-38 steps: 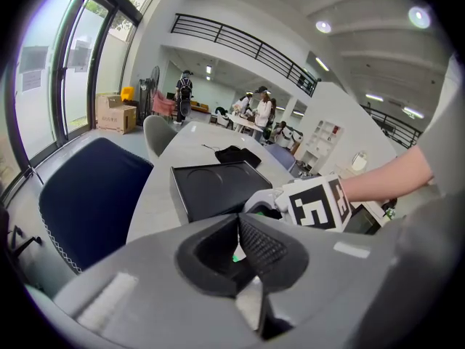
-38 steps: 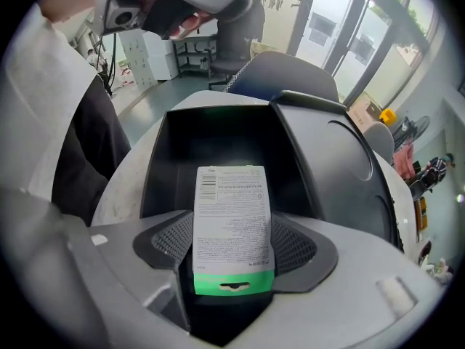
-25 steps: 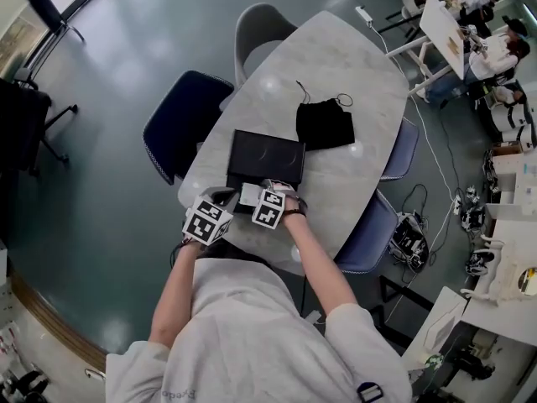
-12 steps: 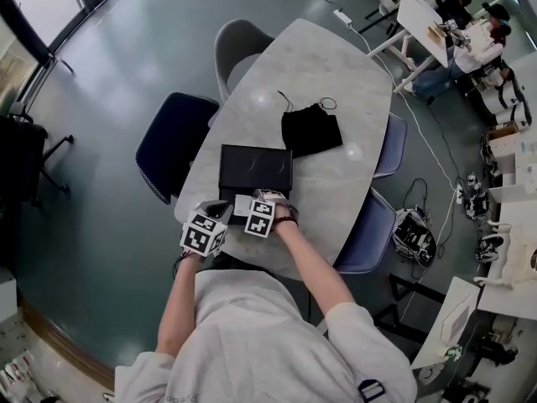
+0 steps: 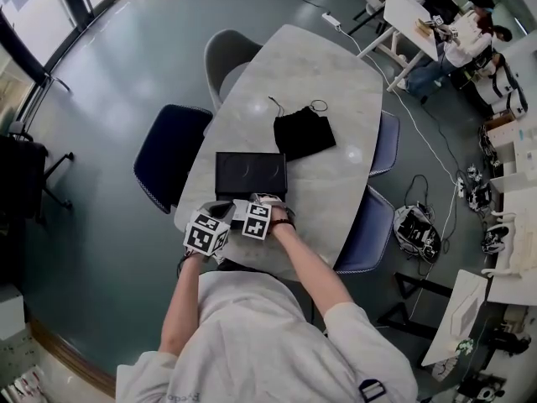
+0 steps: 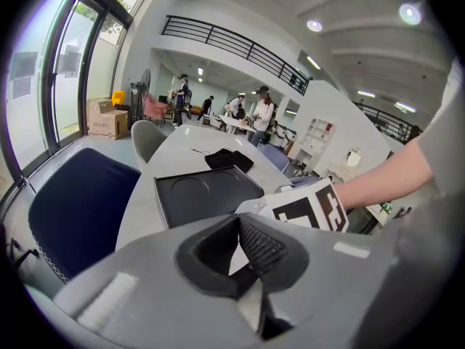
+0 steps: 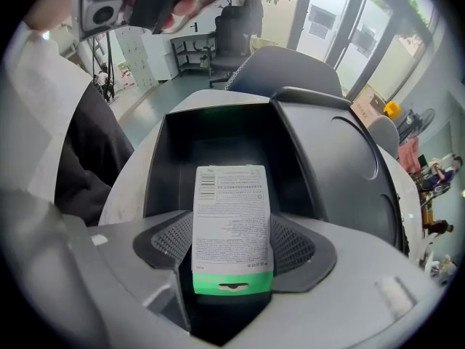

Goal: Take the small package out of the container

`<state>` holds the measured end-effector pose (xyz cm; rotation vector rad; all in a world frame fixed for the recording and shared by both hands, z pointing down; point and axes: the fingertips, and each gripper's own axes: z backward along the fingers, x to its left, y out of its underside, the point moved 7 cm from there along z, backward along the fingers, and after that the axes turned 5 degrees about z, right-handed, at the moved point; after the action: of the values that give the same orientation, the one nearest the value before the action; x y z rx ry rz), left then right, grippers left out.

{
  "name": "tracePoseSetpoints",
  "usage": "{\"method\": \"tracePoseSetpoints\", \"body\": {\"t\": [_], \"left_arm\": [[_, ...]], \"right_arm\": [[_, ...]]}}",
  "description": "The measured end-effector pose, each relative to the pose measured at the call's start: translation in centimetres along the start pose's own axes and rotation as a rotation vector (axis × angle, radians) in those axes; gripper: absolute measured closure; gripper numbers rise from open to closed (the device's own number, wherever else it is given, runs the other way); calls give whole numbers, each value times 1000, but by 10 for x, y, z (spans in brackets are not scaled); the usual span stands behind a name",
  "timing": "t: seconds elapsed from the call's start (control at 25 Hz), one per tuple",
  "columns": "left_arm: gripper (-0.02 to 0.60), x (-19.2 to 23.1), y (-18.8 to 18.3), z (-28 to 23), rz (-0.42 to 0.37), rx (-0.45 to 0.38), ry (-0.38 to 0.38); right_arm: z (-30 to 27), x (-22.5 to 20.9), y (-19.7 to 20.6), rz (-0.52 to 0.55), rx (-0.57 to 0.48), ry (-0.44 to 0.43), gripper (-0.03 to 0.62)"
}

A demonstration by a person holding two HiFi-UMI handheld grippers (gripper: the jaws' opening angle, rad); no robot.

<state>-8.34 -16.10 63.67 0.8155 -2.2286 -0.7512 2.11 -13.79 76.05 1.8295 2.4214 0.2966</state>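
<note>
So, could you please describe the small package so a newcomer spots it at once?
On the oval marble table, at the end nearest the person, sits an open black container. Over it the right gripper holds the small package: flat, white with fine print and a green strip, unlike the black container and pouch nearby.

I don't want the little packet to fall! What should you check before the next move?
1. Grip on the small package: ok. The right gripper is shut on its green end.
2. Package straight: ok. It stands upright between the pads.
3. Container open: ok. Its lid lies flat beside it.
4. Package lifted clear of the container's walls: cannot tell. It shows over the inside, but its height is unclear.
5. Bare table to put it on: ok. There is room beside the black pouch.
6. Left gripper out of the way: ok. It is shut, off to the side.
</note>
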Motion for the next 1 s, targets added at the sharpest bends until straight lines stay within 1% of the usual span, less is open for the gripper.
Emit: {"method": "tracePoseSetpoints", "body": {"t": [0.12,0.4,0.6,1.0], "left_arm": [[528,2,0,-1,-3,3,-2],[528,10,1,0,6,7,-3],[528,11,0,-2,4,6,-2],[528,10,-2,-4,12,9,6]], "right_arm": [[0,-1,2,-4,3,-5,266],[6,1,-2,5,-6,15,267],[13,1,-1,-21,-25,9,267],[34,4,1,-50,-57,72,266]]}}
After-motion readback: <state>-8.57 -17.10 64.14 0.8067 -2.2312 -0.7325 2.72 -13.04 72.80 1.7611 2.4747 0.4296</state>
